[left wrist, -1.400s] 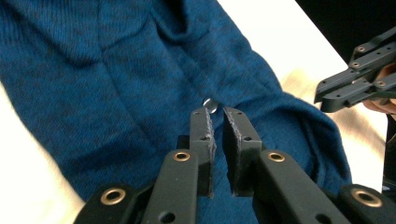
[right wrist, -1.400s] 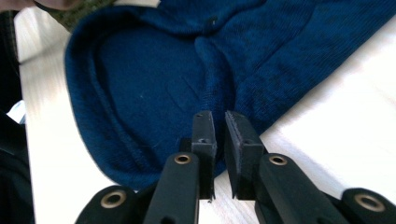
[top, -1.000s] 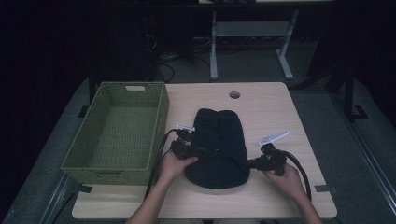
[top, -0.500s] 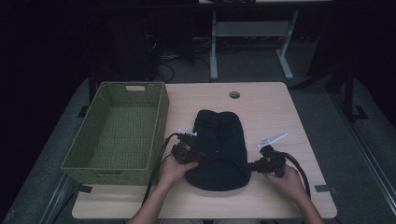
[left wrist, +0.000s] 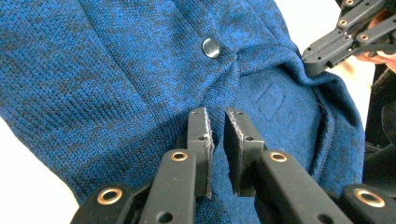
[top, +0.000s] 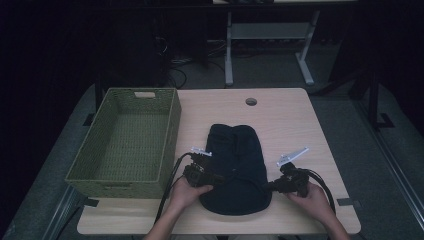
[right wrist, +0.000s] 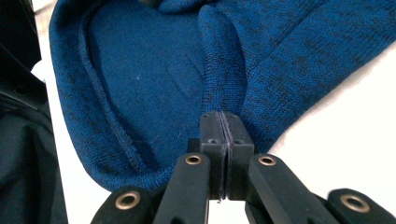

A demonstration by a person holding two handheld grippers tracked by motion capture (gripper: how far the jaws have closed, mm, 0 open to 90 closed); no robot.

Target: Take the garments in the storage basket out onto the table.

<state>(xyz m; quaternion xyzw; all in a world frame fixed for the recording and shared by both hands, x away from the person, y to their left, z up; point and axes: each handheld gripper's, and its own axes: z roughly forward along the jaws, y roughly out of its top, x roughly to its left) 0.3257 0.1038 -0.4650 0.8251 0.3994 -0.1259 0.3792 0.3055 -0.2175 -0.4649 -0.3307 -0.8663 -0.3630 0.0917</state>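
A: Where does the blue knit garment (top: 236, 170) lie?

B: Flat on the desk (top: 290, 115), just right of the green woven basket (top: 131, 140), with its rounded end toward the person. From the high view it looks almost black; the gripper views show it as blue knit with a metal snap button (left wrist: 211, 47).

A: And the left gripper (top: 216, 178)?

B: It comes in over the garment's left edge, near the rounded end. In the left gripper view its jaws stand narrow, with a slim gap between the pads, and lie right on the knit. I cannot tell whether any cloth is caught between them.

A: The right gripper (top: 272, 186)?

B: It sits at the garment's right edge, across from the left one. In the right gripper view (right wrist: 225, 126) its jaws are pressed together on a raised fold of the knit, so it holds the garment there.
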